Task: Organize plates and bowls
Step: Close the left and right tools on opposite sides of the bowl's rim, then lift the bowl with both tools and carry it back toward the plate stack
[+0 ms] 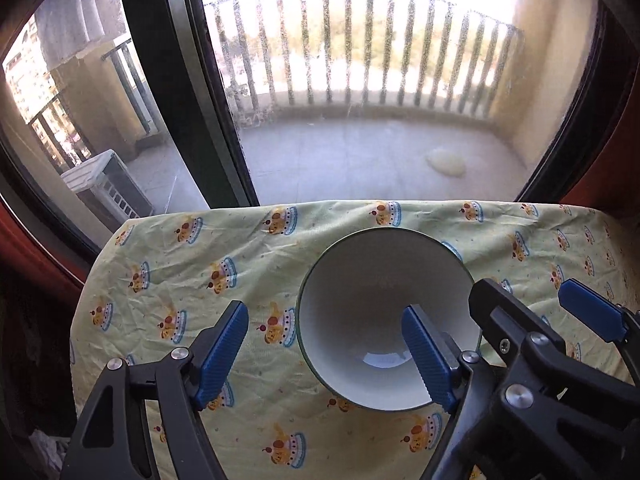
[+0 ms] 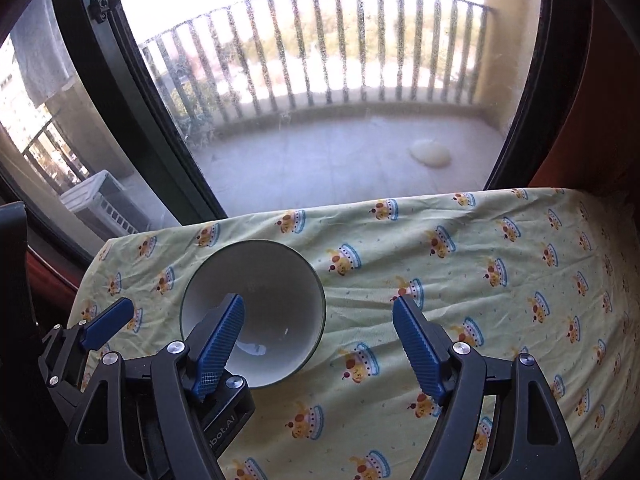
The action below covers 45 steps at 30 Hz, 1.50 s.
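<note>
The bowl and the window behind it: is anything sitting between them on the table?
Nothing but cloth. Both wrist views show only the patterned tablecloth between the bowl and the window.

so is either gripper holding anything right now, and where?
Nothing is held. The left gripper and right gripper are both open above the tablecloth; the bowl sits free between them.

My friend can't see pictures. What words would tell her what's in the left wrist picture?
A white bowl sits upright on a yellow cartoon-print tablecloth, with the open left gripper reaching over its near rim. The right gripper is beside it, and a balcony railing shows through the window behind.
</note>
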Available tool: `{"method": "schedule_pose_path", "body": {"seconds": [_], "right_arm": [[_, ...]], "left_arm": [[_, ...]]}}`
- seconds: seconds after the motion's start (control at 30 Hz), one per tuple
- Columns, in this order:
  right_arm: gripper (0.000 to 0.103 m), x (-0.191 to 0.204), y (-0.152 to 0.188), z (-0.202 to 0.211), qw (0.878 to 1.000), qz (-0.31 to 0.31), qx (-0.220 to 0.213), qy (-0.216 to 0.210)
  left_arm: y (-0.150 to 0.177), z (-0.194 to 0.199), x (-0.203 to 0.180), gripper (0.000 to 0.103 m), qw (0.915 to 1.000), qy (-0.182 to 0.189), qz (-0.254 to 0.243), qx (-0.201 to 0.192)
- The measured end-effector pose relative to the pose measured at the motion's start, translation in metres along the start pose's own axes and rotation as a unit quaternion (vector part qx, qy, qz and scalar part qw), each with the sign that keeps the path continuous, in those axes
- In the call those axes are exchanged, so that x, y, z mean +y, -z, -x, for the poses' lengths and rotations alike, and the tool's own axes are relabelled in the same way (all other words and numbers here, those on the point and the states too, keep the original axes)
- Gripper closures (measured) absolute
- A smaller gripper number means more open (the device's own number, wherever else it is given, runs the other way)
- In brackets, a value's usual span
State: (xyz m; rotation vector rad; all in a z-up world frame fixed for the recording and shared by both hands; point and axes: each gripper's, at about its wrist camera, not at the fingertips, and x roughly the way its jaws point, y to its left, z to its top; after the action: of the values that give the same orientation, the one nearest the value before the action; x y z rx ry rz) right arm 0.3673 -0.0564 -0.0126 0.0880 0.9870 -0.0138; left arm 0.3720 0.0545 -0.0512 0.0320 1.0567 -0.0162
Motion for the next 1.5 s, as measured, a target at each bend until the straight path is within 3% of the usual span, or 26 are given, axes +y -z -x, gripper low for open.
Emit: {"method": "schedule_pose_path", "body": {"seconds": [0.13,0.33,0.5,0.67,1.03,1.5], "right_arm": [[0.026,0.001,-0.003,-0.023,1.000,-0.004,0.008,0.006],[0.041,0.003,-0.004,-0.049,1.000,-0.009,0.016,0.005],[0.063,-0.001,-0.001,-0.067,0.999,-0.024,0.030,0.005],[0.085,0.001,0.002,-0.076,0.999,-0.014,0.037,0.003],[0.085,0.004,0.004,-0.071,0.999,0.002,0.045,0.014],[0.085,-0.008,0.017,-0.026,0.999,0.013,0.042,0.015]], "left_arm": [[-0.002,-0.019,0.001,0.030,1.0000,0.002,-0.002,0.007],[-0.004,-0.044,0.003,0.047,0.9996,0.008,0.005,0.025],[0.000,-0.056,0.002,0.065,0.9991,0.009,0.001,0.042],[0.002,-0.058,-0.001,0.072,0.9994,0.003,-0.007,0.035],[0.005,-0.053,-0.003,0.073,0.9993,0.001,-0.011,0.037],[0.020,-0.008,-0.020,0.073,0.9996,0.005,-0.010,0.027]]}}
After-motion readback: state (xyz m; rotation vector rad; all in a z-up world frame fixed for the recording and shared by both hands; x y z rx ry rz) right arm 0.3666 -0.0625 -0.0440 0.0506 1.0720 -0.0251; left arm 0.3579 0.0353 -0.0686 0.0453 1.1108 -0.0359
